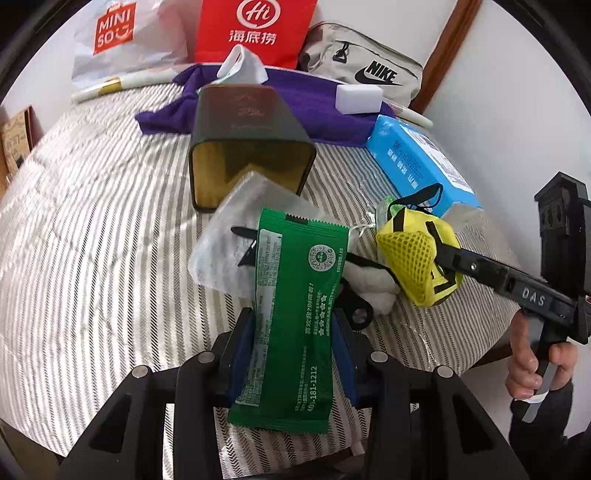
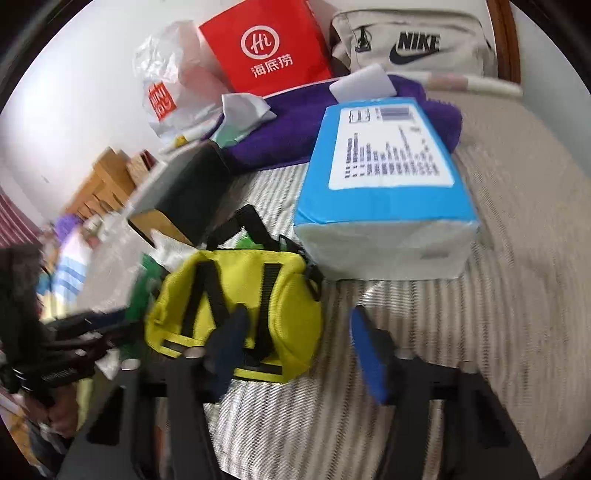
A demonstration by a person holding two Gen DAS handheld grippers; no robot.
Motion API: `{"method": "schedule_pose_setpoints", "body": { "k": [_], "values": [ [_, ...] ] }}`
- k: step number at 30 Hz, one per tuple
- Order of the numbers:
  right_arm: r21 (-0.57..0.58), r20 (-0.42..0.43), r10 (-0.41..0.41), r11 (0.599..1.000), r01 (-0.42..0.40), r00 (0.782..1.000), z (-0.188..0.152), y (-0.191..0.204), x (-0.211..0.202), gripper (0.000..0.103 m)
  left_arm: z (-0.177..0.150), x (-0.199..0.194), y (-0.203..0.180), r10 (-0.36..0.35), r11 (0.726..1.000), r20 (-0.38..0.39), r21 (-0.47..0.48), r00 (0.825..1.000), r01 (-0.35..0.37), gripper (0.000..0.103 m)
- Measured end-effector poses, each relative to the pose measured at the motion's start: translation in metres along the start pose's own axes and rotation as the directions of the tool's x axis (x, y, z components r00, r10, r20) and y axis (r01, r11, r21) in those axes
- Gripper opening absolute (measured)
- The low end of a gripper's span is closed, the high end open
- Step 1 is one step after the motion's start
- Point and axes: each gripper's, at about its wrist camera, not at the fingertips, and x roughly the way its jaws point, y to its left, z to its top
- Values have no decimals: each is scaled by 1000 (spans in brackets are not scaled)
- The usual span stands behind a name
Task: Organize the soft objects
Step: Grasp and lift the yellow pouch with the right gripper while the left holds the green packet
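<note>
- A bed (image 1: pixel 92 206) with a grey-and-white striped cover carries everything; a plain white wall (image 1: pixel 509 110) rises behind it, and a brown wooden frame edge (image 1: pixel 450 48) stands at the far right.
- Along the far edge lean a white shopping bag (image 1: pixel 110 37), a red paper bag (image 1: pixel 255 33) and a beige pouch (image 1: pixel 365 62).
- A purple cloth (image 1: pixel 295 107) lies in front of them with a white sponge block (image 1: pixel 358 99) on it.
- A dark box (image 1: pixel 251 147) lies on its side mid-bed, its open mouth facing near.
- A blue tissue pack (image 2: pixel 384 192) rests to the right.
- The left tool (image 1: pixel 291 332) is narrowed on a green sachet (image 1: pixel 295 310), its pads pressing the sachet's sides; the sachet stands upright over a white gauzy pouch (image 1: pixel 229 229).
- The right tool (image 2: pixel 295 339) stands over a small yellow bag (image 2: pixel 236 306), which sits near the middle, just beside the tissue pack.
- Its left finger overlaps the bag; its right finger is over bare cover, clear of the bag, with the jaws apart in a blurred view.
</note>
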Motion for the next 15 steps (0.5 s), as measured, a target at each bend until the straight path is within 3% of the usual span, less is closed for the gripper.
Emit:
{"method": "schedule_pose_setpoints", "body": {
  "k": [2, 6, 10, 12, 15],
  "values": [
    [41, 8, 50, 998, -50, 999, -1, -5, 0, 30, -1, 2, 1, -5, 1000, -1, -8, 1000, 5, 39],
    [1, 40, 30, 1000, -30, 999, -1, 0, -14, 19, -1, 3, 2, -2, 1000, -3, -15, 1000, 2, 39],
    [-38, 64, 27, 999, -25, 998, -2, 5, -35, 18, -2, 3, 2, 0, 1000, 6, -25, 1000, 0, 39],
    [-69, 76, 6, 998, -1, 997, -4, 6, -45, 11, -3, 3, 2, 3, 1000, 8, -26, 1000, -3, 39],
    [-106, 105, -44, 993, 55, 993, -8, 5, -59, 10, -3, 3, 1, 7, 1000, 7, -27, 1000, -6, 39]
  ]
}}
